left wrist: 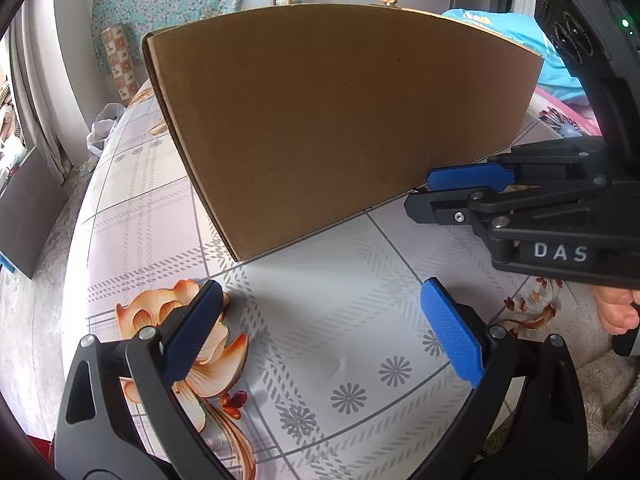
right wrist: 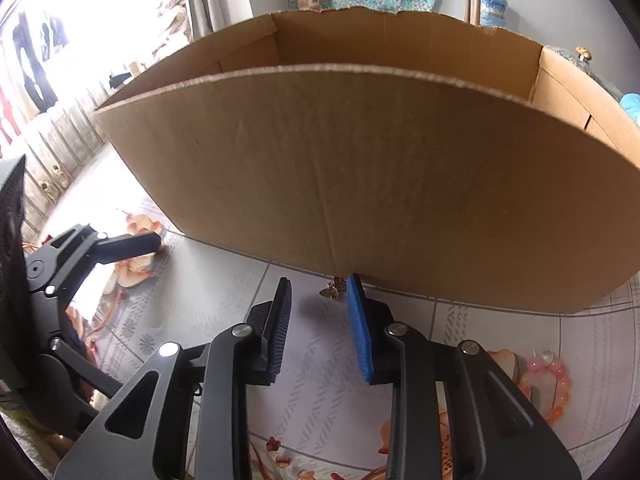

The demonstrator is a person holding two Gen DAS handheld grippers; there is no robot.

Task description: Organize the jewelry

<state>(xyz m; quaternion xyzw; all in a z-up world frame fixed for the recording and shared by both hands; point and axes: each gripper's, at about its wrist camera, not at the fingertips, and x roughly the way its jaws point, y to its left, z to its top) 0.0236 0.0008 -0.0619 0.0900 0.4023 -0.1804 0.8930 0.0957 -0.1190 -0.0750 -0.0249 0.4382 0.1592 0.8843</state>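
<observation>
Jewelry is seen as two pieces on a table [left wrist: 340,280] covered with a pale checked cloth printed with orange flowers.

In the left wrist view, the left gripper [left wrist: 320,300] is held low over the cloth, on the table's left part. Its blue-padded fingers [left wrist: 452,328] are spread wide, and nothing is between them. Beyond it, toward the table's far edge, an open cardboard box [left wrist: 340,120] is set on the cloth; its plain near wall fills most of both views. Its inside cannot be seen down to the bottom.

Further right, the right gripper [left wrist: 420,192] is pointed at the foot of the box's near wall. Part of a person's hand [left wrist: 616,312] is seen at its handle.

In the right wrist view, the right gripper's fingers [right wrist: 360,332] are drawn fairly close, with a narrow gap left between the pads. A small brass butterfly charm [right wrist: 332,290] is seen lying flat on the cloth at the fingertips, just beside the box wall. It lies against the tip of the right-hand finger and apart from the left-hand one, so it is not pinched.

Toward the table's right side, a bracelet of pink and orange beads [right wrist: 548,384] is laid on the cloth, partly hidden behind the gripper's frame and well apart from the charm.
</observation>
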